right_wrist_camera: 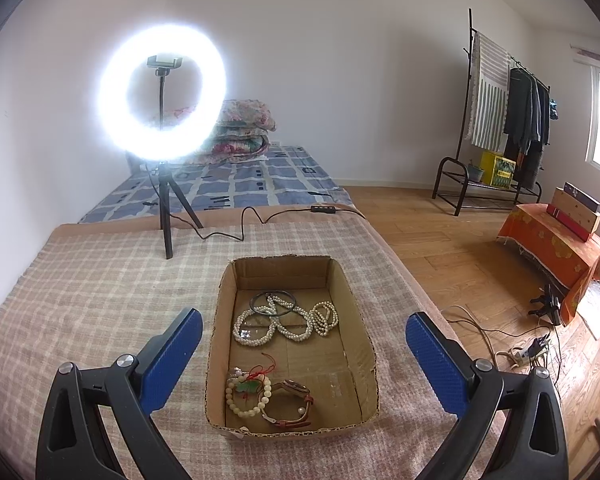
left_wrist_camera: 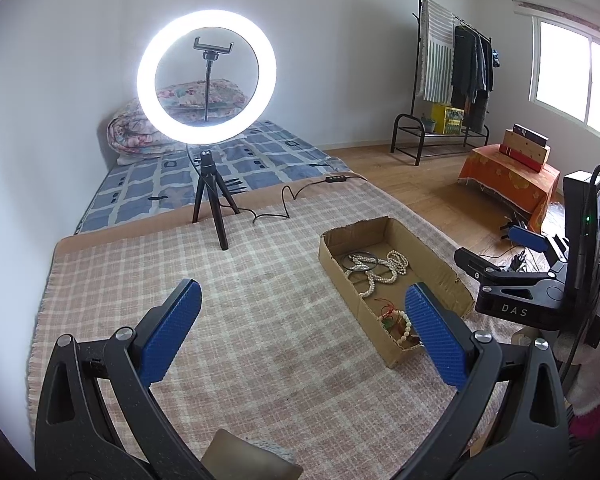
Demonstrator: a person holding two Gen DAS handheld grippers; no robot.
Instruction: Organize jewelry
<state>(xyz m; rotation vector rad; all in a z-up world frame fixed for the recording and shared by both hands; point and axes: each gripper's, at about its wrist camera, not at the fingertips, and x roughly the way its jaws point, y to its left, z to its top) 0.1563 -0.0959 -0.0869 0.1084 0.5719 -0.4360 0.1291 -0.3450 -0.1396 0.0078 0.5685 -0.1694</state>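
The right gripper (right_wrist_camera: 304,354) is hovering with its jaws spread wide and holding nothing, and the cardboard box (right_wrist_camera: 350,296) is lying straight ahead between the two blue pads, resting on the checked blanket (right_wrist_camera: 100,288). Inside the box, a long string of pearl necklaces (right_wrist_camera: 284,322) is sitting toward the far end, beyond the jaw tips, with a dark bangle (right_wrist_camera: 273,303) lying partly over its far loops. Nearer the jaws, a cream bead bracelet (right_wrist_camera: 247,395) with a red cord and a green charm is lying toward the box's left side, touching a brown-strapped watch (right_wrist_camera: 294,402) just to its right. The left gripper (left_wrist_camera: 303,332) is also hanging with its jaws spread apart and empty; from its camera the box is lying ahead and to the right, its near corner hidden behind the right pad, and the body of the right gripper is showing further right. Well beyond both sets of jaws, a lit ring light (left_wrist_camera: 207,76) is standing on a small tripod (left_wrist_camera: 214,200) on the blanket.
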